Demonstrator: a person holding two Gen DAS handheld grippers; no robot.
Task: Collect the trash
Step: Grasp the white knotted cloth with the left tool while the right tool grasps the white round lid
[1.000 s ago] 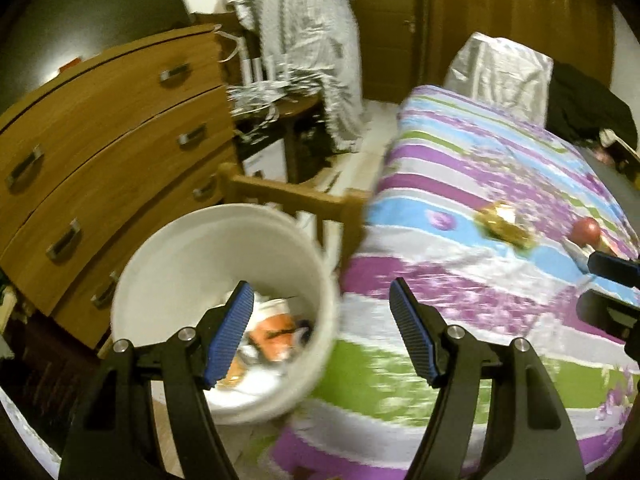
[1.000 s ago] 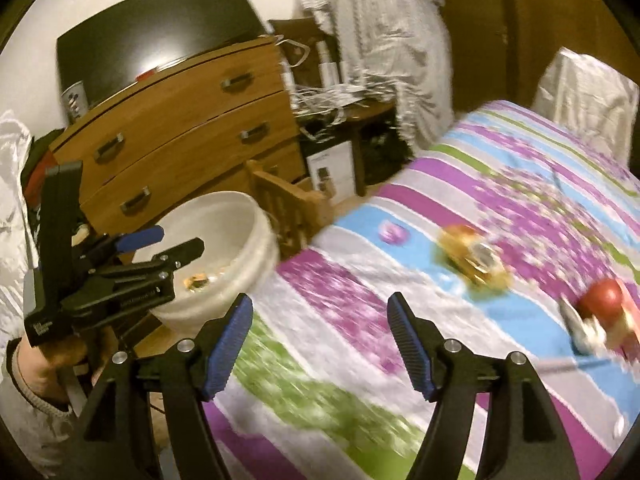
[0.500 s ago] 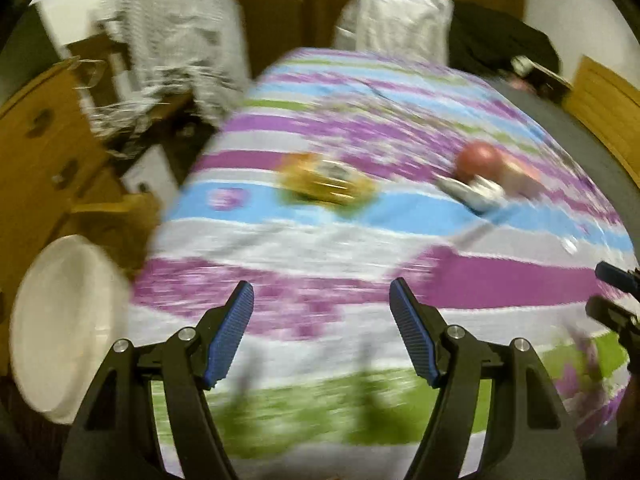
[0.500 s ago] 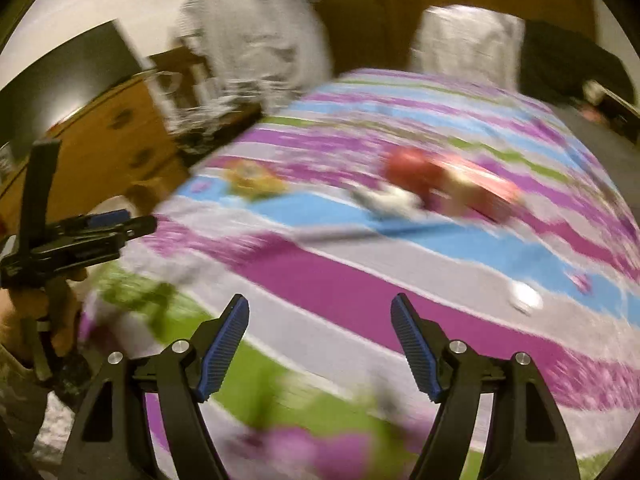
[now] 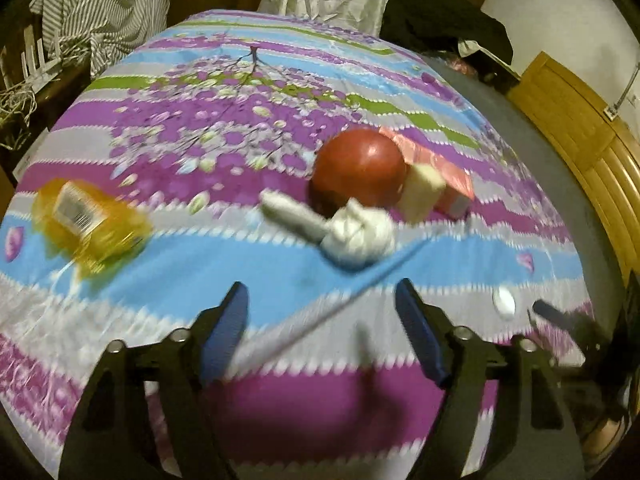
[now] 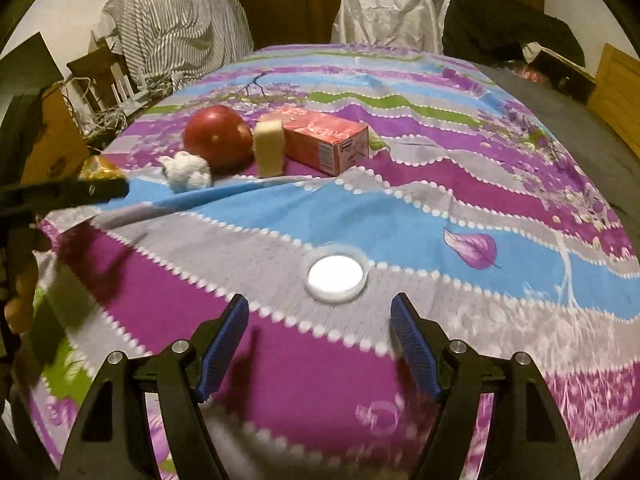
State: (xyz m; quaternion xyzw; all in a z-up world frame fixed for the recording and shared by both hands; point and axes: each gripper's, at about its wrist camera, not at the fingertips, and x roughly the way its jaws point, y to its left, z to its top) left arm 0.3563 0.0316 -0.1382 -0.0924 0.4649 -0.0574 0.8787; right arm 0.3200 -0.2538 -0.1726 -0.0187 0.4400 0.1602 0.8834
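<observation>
**Trash still on the bed, both grippers empty**

Going L to R: yellow wrapper (image 5: pixel 90 224) looks light and crinkly, so pinch a crumpled edge. White tissue wad (image 5: pixel 352 236), touching the red ball (image 5: pixel 358 168), looks soft; squeeze the middle. White cap (image 6: pixel 337 274) looks stiff and low, so grab across the rim.

Left gripper (image 5: pixel 322 330): jaws just widened, nothing btwn. Right gripper (image 6: pixel 320 334): spread, cap just ahead, not touched.

Dim, warm indoor light, fisheye views.
We see motion blur smearing the bedspread (image 5: pixel 168 288) near both lenses, dark finger shadows there, and black, bent edges.
</observation>
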